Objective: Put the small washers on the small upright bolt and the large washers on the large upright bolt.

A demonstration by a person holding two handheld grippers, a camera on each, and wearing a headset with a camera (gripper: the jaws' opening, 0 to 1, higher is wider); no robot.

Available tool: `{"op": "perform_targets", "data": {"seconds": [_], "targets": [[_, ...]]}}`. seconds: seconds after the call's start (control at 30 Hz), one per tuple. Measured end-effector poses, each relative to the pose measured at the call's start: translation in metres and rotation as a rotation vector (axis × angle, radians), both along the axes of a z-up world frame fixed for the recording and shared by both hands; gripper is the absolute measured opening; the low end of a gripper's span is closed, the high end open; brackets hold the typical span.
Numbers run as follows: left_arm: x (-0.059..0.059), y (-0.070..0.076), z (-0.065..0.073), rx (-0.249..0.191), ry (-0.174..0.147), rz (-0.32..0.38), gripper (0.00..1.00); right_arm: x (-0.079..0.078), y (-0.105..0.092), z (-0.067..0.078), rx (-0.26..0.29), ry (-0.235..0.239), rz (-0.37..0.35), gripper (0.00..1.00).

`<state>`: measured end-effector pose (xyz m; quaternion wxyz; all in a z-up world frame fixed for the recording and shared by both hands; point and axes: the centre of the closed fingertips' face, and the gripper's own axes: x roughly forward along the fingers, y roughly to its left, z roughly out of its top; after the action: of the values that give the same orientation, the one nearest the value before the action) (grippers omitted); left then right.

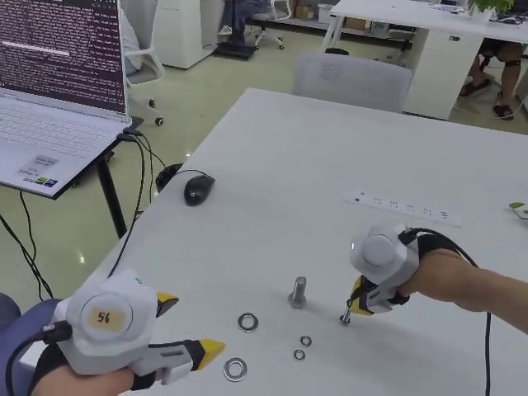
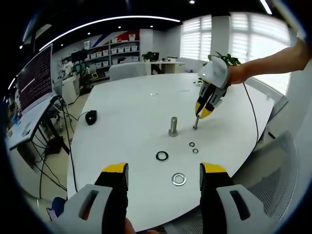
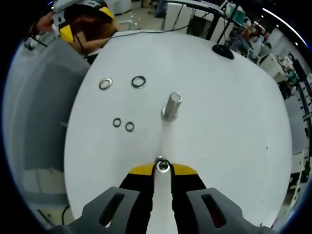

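Right gripper [image 1: 360,299] was down at the table [image 1: 330,148], fingers clamped shut on the small bolt [image 1: 345,318]. The bolt stood upright with its long axis vertical, just at 3 o'clock from the large bolt [image 1: 298,292], which also stood on end and apart from it.

The right gripper view looked almost straight down the small bolt [image 3: 162,166], showing it end-on as a shiny ring between the yellow tips, with the large bolt [image 3: 171,106] at 12 o'clock beyond. The left gripper view gave the side of it: the small bolt [image 2: 195,126] was a thin upright pin under the right gripper [image 2: 207,105].

Left gripper [image 1: 190,326] hovered at 7 o'clock in the head view, fingers spread wide and holding nothing. The large washers [image 1: 247,322] lay flat at 7 to 8 o'clock from the large bolt. The small washers [image 1: 305,341] lay close together at 6 o'clock. A mouse [image 1: 199,189] sat well off at 10 o'clock.
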<state>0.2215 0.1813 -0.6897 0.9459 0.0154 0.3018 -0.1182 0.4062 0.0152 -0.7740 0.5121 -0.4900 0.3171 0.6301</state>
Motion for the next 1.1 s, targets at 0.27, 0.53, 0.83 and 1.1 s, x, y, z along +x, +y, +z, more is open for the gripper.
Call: {"op": "perform_targets", "data": {"seconds": [0.27, 0.53, 0.83, 1.1], "targets": [[-0.004, 0.003, -0.003, 0.0, 0.005, 0.008, 0.58, 0.0, -0.001, -0.019, -0.029, 0.0, -0.002, 0.13], [-0.008, 0.009, -0.002, 0.004, 0.007, 0.024, 0.58, 0.003, -0.001, -0.035, -0.052, 0.007, -0.02, 0.13], [-0.011, 0.011, -0.002, 0.004, 0.01, 0.033, 0.58, 0.004, 0.001, -0.044, -0.04, 0.01, -0.053, 0.13], [-0.008, 0.008, 0.0, 0.007, 0.004, 0.024, 0.58, 0.003, -0.004, -0.036, -0.006, 0.014, -0.079, 0.18]]}}
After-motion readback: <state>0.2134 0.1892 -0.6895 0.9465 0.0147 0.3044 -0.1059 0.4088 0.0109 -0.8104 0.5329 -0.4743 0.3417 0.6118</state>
